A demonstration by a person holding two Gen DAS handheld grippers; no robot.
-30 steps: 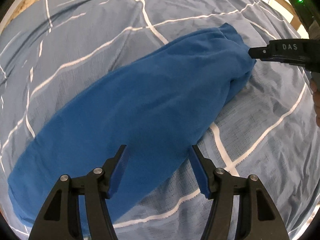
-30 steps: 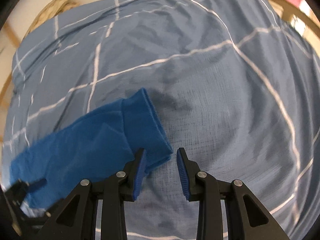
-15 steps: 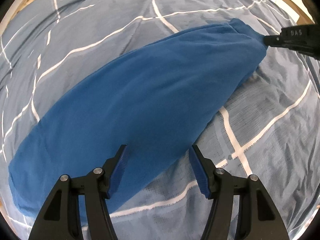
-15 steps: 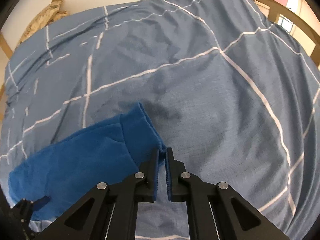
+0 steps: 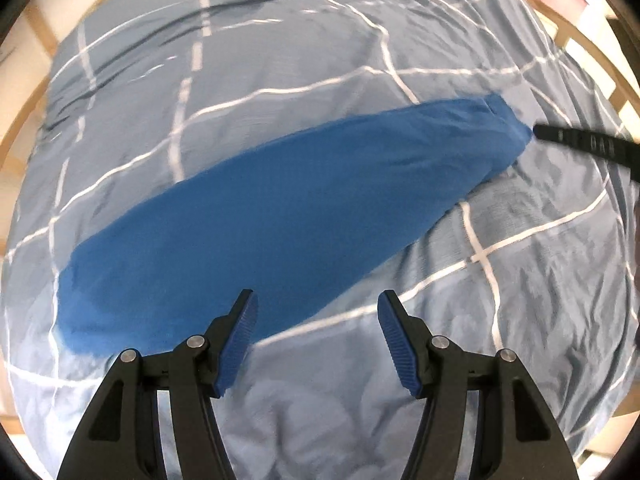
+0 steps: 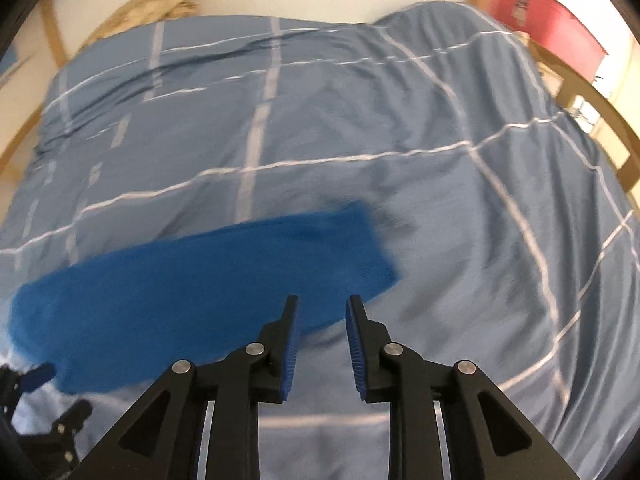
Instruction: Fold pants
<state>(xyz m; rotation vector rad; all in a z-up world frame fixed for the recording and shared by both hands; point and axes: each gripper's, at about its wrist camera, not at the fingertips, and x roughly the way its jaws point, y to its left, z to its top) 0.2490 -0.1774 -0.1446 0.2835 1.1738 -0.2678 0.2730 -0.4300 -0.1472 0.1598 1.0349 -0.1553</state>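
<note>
Left claw [image 5: 316,336] and right claw [image 6: 322,344] agape.

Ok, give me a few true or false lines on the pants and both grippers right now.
1. The pants lie stretched out long on the bed cover. True.
2. The left gripper is clamped on the pants. False: its jaws stand wide apart with nothing between them.
3. The right gripper has a gap between its jaws. True; no cloth is pinched between them.
4. The pants are red. False: they are blue.
5. The bed cover is plain, with no pattern. False: it is grey-blue with white lines crossing it.
</note>
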